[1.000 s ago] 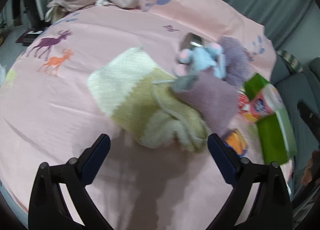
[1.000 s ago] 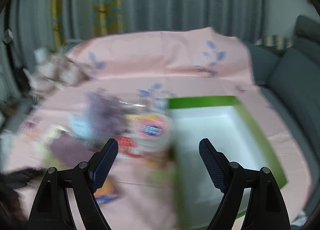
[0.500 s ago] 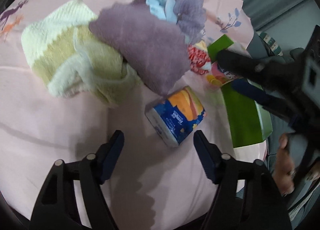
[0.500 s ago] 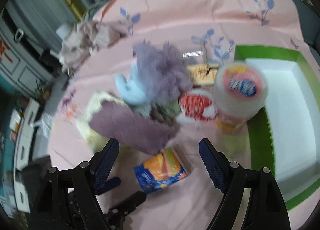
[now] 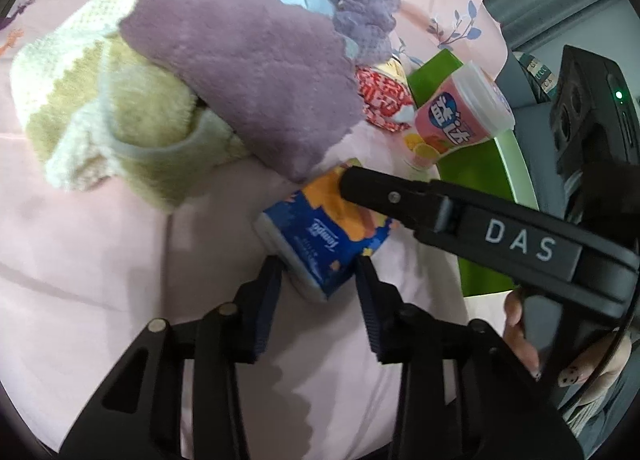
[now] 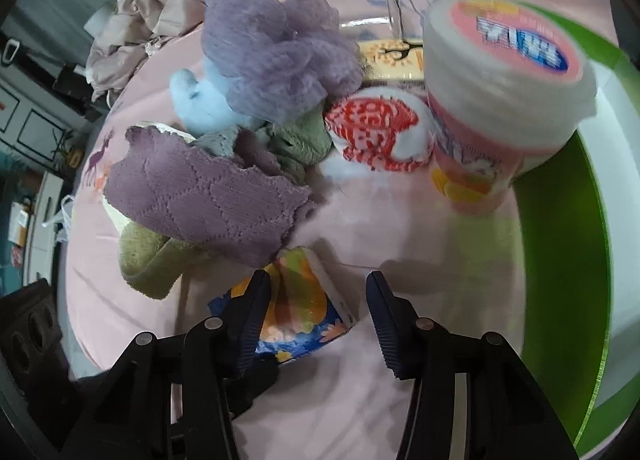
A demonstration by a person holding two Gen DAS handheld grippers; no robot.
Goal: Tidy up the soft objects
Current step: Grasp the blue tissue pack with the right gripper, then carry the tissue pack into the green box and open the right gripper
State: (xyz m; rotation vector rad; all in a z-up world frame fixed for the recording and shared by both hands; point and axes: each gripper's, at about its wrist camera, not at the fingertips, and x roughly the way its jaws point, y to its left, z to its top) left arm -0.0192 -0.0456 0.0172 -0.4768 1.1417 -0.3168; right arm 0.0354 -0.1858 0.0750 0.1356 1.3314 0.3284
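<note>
Both tools converged on one tissue pack [image 5: 326,234] lying on the pink sheet [image 5: 100,260] beside the purple cloth [image 5: 248,72]. The left gripper [image 5: 318,280] bracketed its near end, apparently touching though not clearly clamped; the right gripper [image 6: 318,294] stood spread over its far end. Risk: a double pull could tear or eject the pack, or snag the cloth edge

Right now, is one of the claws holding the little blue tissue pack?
Not clearly. The left claw straddles the near end of the tissue pack; the right claw brackets its other end. Whether either pinches it cannot be told.
</note>
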